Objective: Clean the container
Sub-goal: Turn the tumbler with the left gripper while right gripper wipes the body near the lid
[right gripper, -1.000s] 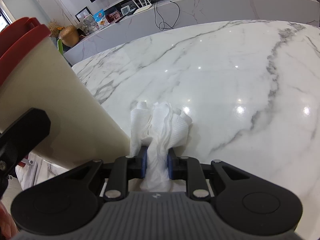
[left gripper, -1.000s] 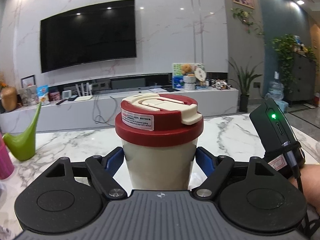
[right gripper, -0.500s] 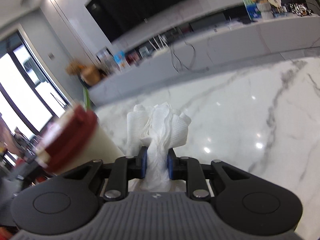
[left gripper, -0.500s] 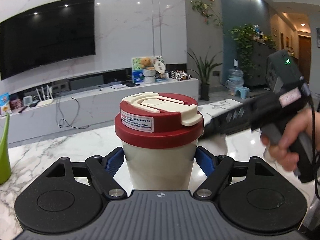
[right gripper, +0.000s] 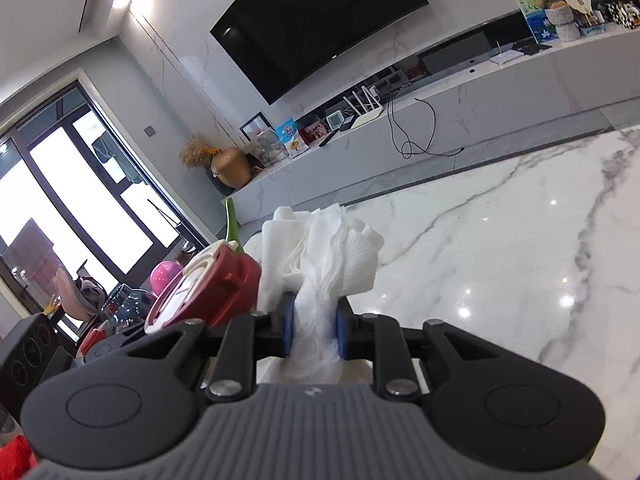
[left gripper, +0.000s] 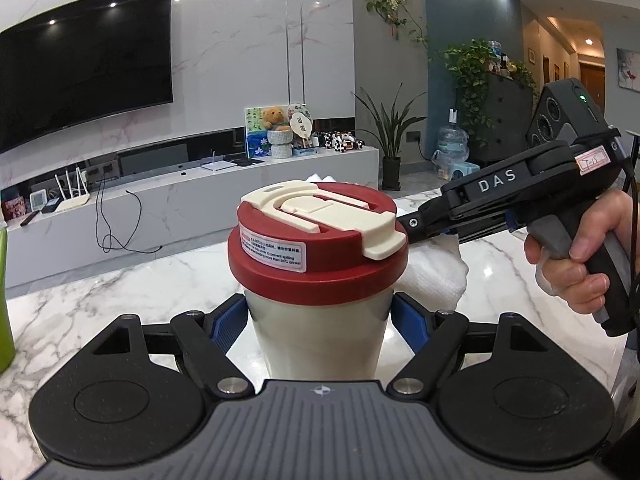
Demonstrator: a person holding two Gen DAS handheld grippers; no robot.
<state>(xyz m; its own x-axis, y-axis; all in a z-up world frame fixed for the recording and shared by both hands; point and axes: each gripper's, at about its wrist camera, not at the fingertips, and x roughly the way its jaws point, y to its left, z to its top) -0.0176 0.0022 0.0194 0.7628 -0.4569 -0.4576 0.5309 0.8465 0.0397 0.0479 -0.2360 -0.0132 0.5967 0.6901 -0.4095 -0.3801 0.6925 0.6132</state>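
My left gripper [left gripper: 319,316] is shut on a cream cup [left gripper: 320,328] with a red lid [left gripper: 296,252] and a cream flip tab, held upright above the marble table. My right gripper [right gripper: 313,330] is shut on a crumpled white paper towel [right gripper: 324,248]. In the left wrist view that right gripper [left gripper: 432,230] reaches in from the right, and the towel [left gripper: 436,276] lies against the cup's far right side just under the lid. From the right wrist view the red lid [right gripper: 212,292] sits just left of the towel.
The white marble table [right gripper: 500,240] spreads ahead. A green watering can [left gripper: 5,300] stands at its left edge. A person's hand [left gripper: 580,264] holds the right gripper's handle. Beyond are a low TV console [left gripper: 180,204], a wall TV and plants.
The right gripper rose from the table and swung in with the towel to the cup's right side near the lid. The left gripper turned rightward, cup still held.
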